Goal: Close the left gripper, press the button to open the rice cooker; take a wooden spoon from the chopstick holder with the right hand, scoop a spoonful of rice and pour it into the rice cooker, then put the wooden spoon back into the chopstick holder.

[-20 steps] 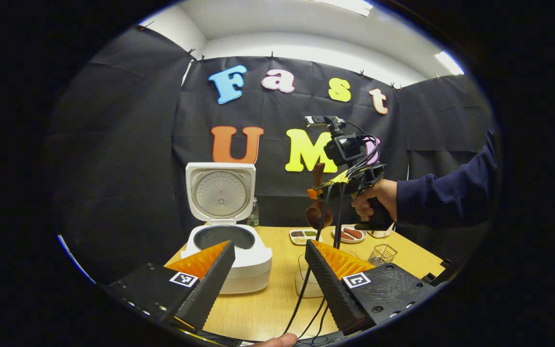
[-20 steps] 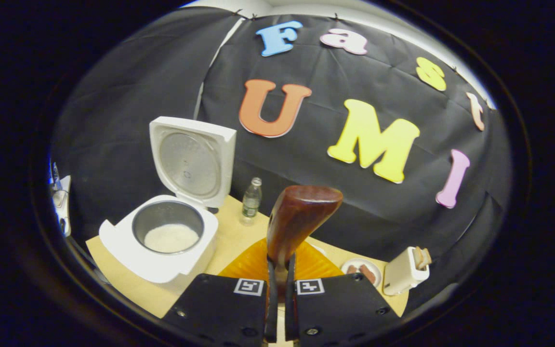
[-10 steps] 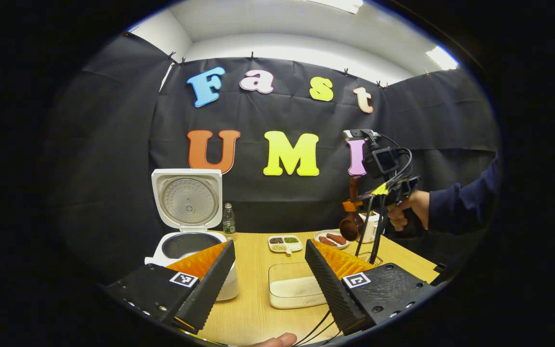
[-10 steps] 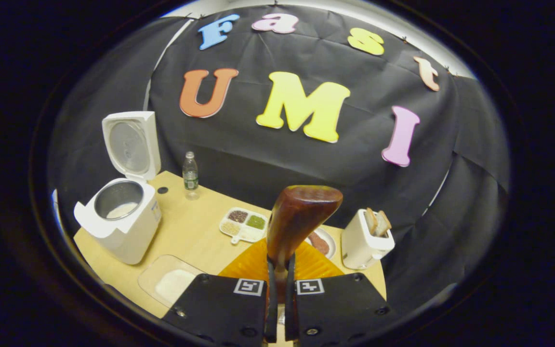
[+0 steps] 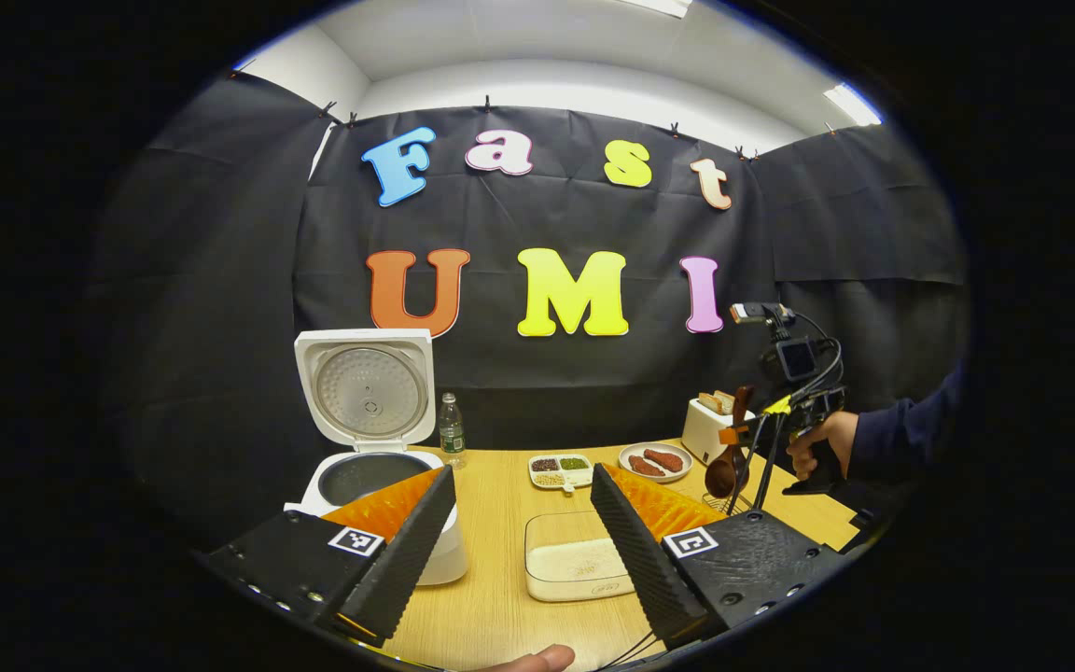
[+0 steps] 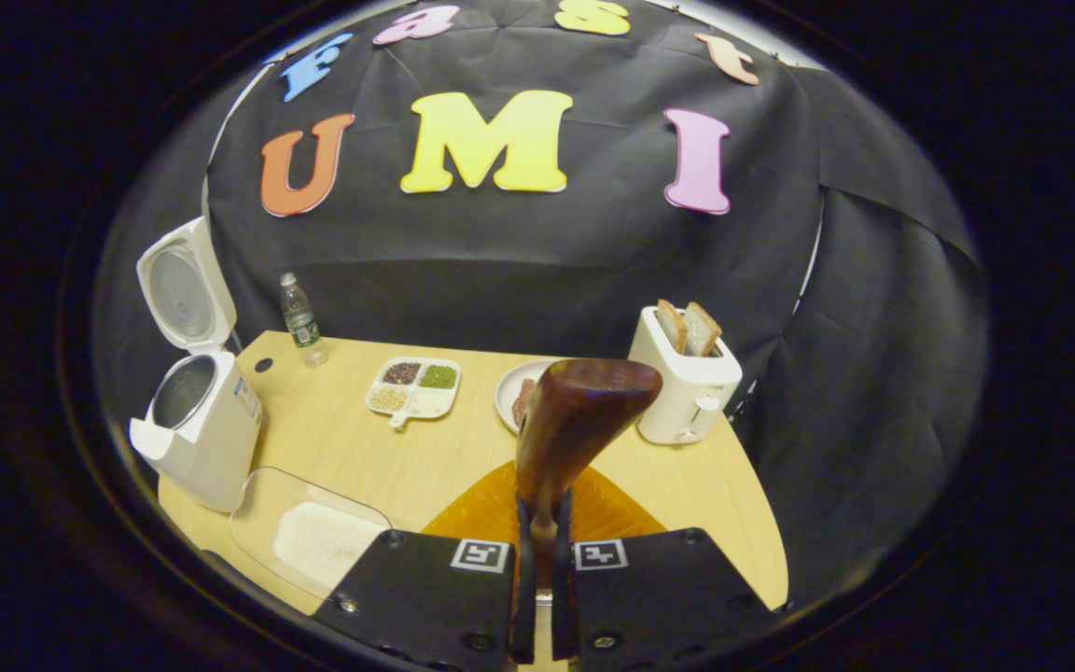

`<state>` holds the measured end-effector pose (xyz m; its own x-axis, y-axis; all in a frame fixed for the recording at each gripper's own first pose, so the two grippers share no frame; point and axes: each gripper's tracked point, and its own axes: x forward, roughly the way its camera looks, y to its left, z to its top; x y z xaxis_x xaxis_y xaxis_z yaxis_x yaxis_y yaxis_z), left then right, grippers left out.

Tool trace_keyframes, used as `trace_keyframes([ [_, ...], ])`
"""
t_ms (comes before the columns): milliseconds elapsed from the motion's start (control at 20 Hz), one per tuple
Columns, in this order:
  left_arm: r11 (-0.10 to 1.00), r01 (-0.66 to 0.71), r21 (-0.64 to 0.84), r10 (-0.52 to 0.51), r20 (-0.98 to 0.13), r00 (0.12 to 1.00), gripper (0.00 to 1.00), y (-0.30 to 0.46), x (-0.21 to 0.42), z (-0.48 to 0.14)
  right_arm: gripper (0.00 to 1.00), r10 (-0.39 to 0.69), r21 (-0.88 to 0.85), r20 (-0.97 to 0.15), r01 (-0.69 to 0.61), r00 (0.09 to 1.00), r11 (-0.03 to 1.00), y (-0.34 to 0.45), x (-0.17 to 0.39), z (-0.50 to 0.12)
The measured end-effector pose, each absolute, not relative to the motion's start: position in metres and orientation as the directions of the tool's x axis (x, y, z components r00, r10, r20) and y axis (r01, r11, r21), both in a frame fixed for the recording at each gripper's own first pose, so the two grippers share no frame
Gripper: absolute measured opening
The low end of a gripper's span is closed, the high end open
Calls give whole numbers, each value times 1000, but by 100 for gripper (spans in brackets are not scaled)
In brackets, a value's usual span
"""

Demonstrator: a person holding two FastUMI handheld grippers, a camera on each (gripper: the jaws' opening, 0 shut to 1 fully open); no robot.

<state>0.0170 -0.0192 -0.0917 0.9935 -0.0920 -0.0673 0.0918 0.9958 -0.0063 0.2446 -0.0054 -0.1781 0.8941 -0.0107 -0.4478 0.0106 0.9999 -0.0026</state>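
The rice cooker stands at the left of the table with its lid upright, so the pot is open to receive rice. Just right of it, near the front edge, lies the clear rice tray, with a layer of white rice across its bottom.

The right gripper has its jaws drawn narrow around the handle of the wooden spoon, both fingers pressing on it. In the left gripper view the spoon hangs bowl-down from this gripper at the far right of the table, a fitting way to lower it into a holder. Under it a bit of wire mesh shows, probably the chopstick holder, though most of it is hidden and I cannot be sure. The bowl looks empty, which suggests the pouring is done and the return is the step in hand.

The left gripper hovers near the front of the table with its jaws wide and nothing between them, clear of the spoon's path.

Farther back sit a bottle, a divided dish, a plate and a toaster holding bread.
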Motion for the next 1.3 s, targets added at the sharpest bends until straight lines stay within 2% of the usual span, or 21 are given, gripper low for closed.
trace_keyframes([
  [200, 998, 60, -10, -61, -79, 995, 94, -10, 14, -87, 12, -42, 37, -482, 69, 875, 997, -24, 247, -207],
  [500, 1000, 13, -2, -13, -99, 995, 94, 10, 11, -82, 14, -9, 116, -541, 85, 841, 990, -32, 247, -249],
  [600, 1000, 4, -12, -5, -93, 996, 94, 15, 10, -78, 18, 31, 166, -547, 72, 837, 983, -29, 245, -252],
  [700, 999, -12, -36, 9, -82, 997, 94, 20, 13, -74, 30, 19, 169, -537, 86, 843, 982, -38, 241, -251],
  [750, 999, -15, -47, 11, -79, 997, 94, 20, 14, -73, 48, 7, 155, -530, 89, 848, 984, -43, 241, -248],
  [800, 999, -19, -51, 15, -80, 997, 94, 22, 16, -73, 51, 1, 141, -524, 85, 852, 986, -45, 238, -241],
  [850, 999, -23, -48, 19, -81, 997, 94, 26, 16, -70, 63, 0, 130, -517, 79, 856, 988, -47, 233, -238],
  [950, 999, -31, -29, 29, -70, 997, 94, 30, 21, -67, 79, -9, 115, -499, 77, 867, 990, -49, 227, -229],
  [1300, 998, -65, 2, 65, -77, 995, 93, 53, 42, -53, 84, -26, 95, -425, 73, 905, 993, -53, 185, -189],
])
